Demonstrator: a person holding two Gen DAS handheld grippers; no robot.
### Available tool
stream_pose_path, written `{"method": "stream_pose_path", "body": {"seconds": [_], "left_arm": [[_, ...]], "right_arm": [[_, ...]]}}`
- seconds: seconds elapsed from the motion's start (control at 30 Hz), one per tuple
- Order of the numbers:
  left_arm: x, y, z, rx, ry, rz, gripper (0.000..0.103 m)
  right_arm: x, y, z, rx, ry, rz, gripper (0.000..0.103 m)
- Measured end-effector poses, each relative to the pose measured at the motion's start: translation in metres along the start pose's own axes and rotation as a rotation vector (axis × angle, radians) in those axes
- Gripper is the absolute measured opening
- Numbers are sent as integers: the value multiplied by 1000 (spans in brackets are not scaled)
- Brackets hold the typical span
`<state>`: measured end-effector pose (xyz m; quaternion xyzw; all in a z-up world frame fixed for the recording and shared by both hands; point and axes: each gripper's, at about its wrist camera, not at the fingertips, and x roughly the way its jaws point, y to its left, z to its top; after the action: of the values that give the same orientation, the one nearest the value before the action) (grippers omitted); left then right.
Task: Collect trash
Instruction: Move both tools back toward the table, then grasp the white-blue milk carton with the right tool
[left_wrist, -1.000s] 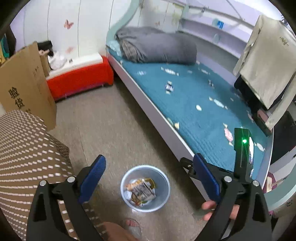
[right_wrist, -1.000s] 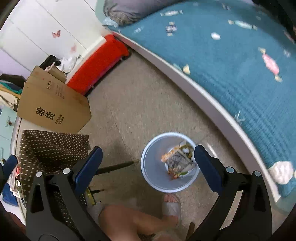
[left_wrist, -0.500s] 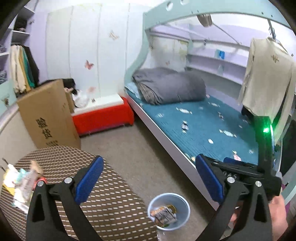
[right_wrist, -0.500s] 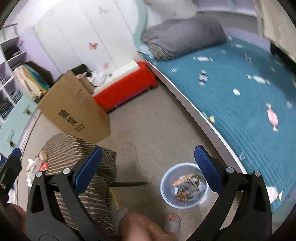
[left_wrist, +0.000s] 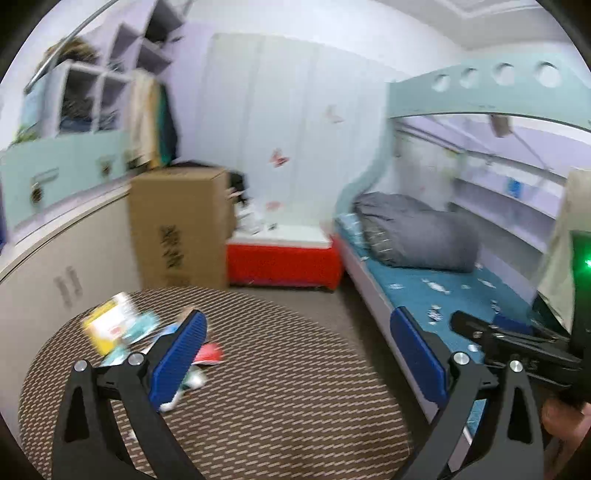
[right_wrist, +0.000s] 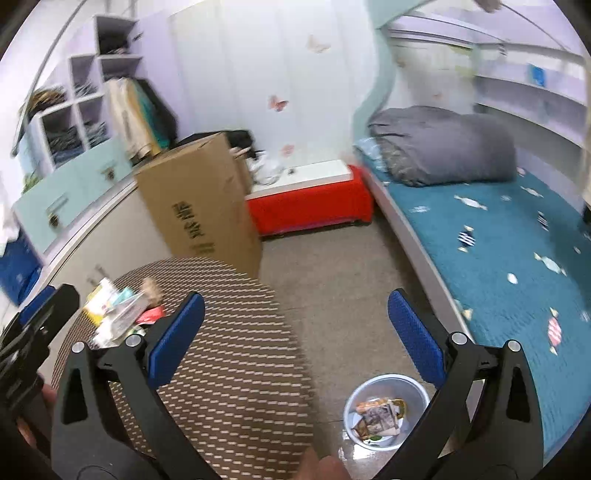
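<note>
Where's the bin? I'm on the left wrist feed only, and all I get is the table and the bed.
Observer: In the right wrist view, the bin sits on the floor between the round table and the bed.
Operator: Anything in it?
Observer: Yes, several crumpled wrappers lie at its bottom.
Operator: Are the right tongs free?
Observer: The right tongs are open and hold nothing.
</note>
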<state>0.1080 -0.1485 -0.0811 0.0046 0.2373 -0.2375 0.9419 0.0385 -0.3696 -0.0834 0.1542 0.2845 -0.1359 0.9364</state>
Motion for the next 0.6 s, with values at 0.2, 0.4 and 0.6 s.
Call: {"method": "stream_pose_path", "body": {"seconds": [0.2,0.4,0.6], "left_arm": [[-11,71,-7,-37,41,119,98],[-15,127,-16,-101,78,180,98],[-15,175,-29,-147,113,241,98]], "right_arm": [[24,59,-4,-65,66,100,97],[50,117,-7,-125,119,178,97],[84,164,-12,-155,196,239,97]]}}
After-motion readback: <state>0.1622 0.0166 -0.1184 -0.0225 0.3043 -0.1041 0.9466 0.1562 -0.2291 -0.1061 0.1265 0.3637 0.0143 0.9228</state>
